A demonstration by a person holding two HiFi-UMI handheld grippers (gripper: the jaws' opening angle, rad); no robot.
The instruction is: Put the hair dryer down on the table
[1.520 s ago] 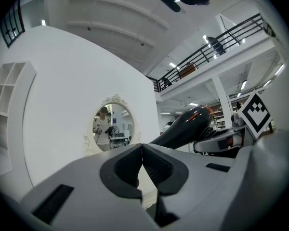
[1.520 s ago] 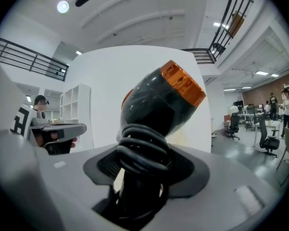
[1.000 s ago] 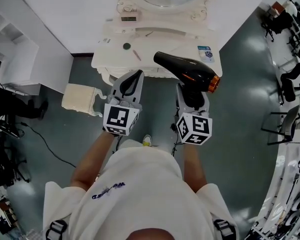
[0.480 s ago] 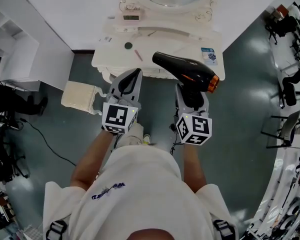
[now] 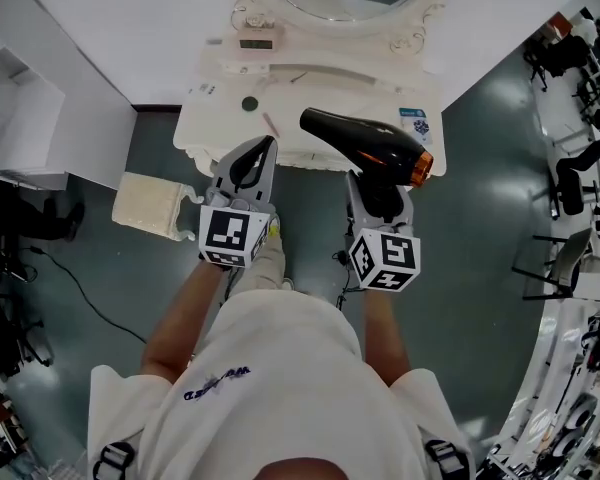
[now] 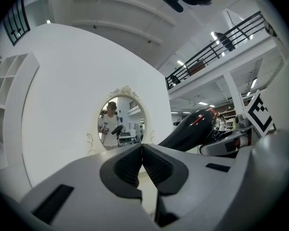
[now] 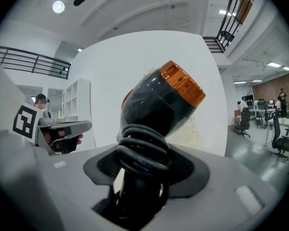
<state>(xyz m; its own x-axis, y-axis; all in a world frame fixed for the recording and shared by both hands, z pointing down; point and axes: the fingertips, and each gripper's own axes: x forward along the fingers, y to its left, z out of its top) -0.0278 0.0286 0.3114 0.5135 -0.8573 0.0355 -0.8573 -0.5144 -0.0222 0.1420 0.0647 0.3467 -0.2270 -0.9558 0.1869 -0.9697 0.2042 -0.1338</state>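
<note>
By the table (image 5: 352,90), a black, orange-ended hair dryer (image 5: 365,146).

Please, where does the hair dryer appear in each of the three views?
Head view: the hair dryer lies slightly right of centre, orange end pointing right.
Left gripper view: right of centre, dark body.
Right gripper view: centre, orange end uppermost.
Shared landmark: the white wall behind it.

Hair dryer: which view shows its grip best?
Right gripper view: the right claw clamps the cord-wrapped handle of the hair dryer. Head view shows its whole body; left gripper view only its barrel.
</note>
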